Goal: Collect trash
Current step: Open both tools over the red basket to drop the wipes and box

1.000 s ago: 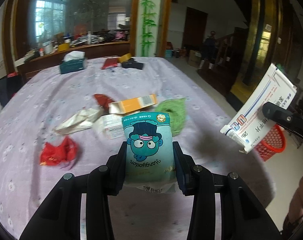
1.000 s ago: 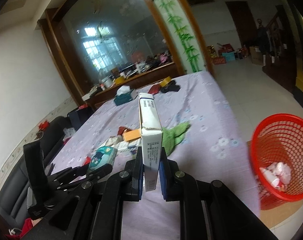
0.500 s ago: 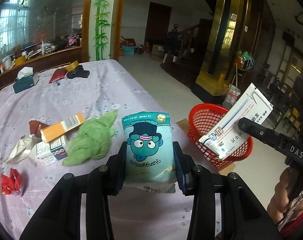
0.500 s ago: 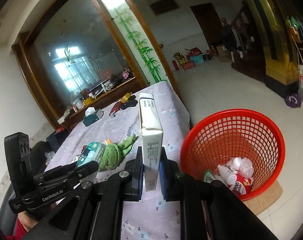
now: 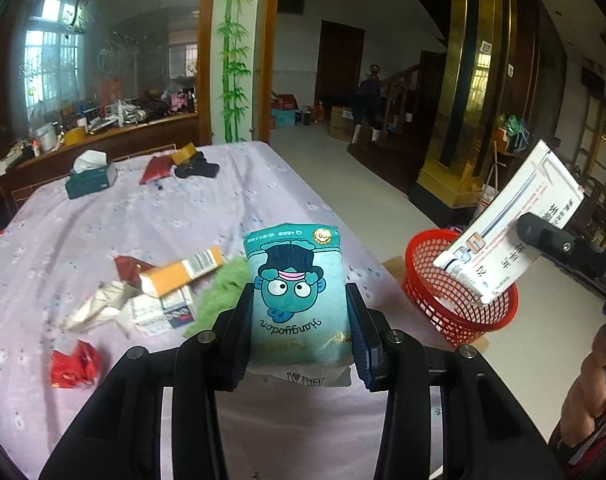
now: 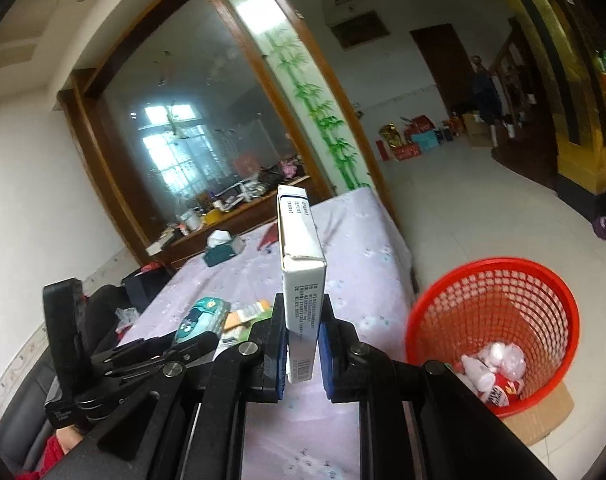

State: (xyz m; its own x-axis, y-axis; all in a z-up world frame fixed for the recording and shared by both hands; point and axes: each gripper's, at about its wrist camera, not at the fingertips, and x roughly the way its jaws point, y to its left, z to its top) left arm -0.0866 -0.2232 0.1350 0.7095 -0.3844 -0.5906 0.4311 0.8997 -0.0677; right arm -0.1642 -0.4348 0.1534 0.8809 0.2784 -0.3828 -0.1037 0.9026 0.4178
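Note:
My left gripper [image 5: 299,300] is shut on a teal snack packet [image 5: 297,292] with a cartoon face, held above the purple table. My right gripper [image 6: 303,320] holds a white medicine box [image 6: 301,272] upright; its pads stand slightly off the box sides. In the left wrist view that box [image 5: 511,224] hangs over the red basket [image 5: 459,300]. In the right wrist view the red basket [image 6: 495,292] stands on the floor to the right, with some trash inside. The left gripper and its packet [image 6: 201,318] show at the lower left.
On the purple tablecloth [image 5: 151,224] lie an orange box [image 5: 183,272], a white carton [image 5: 159,312], crumpled paper [image 5: 95,308], red wrappers [image 5: 73,368], a green cloth [image 5: 219,296]. A tissue box [image 5: 91,178] sits far back. The basket rests on cardboard [image 6: 543,416].
Both grippers swung from the table toward the basket, then the left view turned back a little leftward. The right gripper's pads now stand slightly wider around the box.

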